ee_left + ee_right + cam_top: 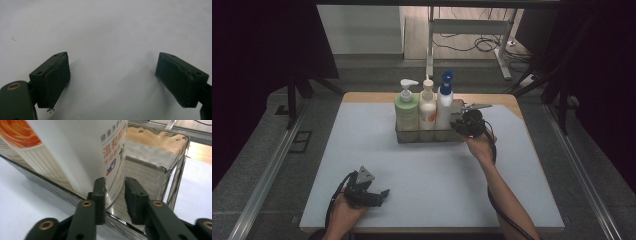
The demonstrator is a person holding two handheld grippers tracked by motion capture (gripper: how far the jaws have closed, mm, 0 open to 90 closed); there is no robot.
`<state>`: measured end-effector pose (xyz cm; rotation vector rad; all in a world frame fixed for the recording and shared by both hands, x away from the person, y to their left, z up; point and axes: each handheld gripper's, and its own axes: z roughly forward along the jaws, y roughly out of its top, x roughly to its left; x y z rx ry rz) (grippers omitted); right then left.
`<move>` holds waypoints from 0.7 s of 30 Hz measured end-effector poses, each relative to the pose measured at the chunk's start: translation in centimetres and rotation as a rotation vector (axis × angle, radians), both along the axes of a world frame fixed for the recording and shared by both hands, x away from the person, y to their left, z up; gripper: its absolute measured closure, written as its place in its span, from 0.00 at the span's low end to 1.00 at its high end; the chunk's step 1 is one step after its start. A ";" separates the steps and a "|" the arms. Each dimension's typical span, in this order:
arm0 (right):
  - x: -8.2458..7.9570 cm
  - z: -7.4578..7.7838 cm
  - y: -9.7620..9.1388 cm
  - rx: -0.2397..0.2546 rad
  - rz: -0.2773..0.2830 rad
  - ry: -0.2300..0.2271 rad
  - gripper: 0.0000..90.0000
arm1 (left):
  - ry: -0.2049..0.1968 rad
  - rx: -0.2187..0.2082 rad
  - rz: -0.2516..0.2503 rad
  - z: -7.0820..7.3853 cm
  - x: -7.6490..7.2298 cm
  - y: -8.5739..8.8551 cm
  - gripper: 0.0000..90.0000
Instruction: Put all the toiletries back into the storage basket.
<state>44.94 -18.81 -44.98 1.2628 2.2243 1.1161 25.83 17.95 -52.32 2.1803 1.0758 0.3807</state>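
White matting covers the table [377, 150]; near its far edge a clear tray [404, 136] holds three bottles. The right gripper [115, 185], jaws slightly parted around the tray's wall beside the white spray bottle [87, 150], seems mid-release; next, withdraw. The left gripper [112, 77] idles spread.

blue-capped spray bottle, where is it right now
In the high view the blue-capped spray bottle stands rightmost of three in the clear bin, beside the right gripper.
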 end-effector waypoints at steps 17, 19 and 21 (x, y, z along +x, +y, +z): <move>-2.0 2.3 -0.6 -0.012 0.057 -0.051 0.35 | 0.000 -0.002 0.001 0.0 0.0 0.0 0.14; -2.3 2.5 -0.7 -0.009 0.072 -0.054 0.30 | 0.000 -0.003 0.001 0.0 0.0 0.0 0.14; -2.6 2.6 -0.6 -0.007 0.079 -0.055 0.25 | 0.000 -0.003 0.001 0.0 0.0 0.0 0.14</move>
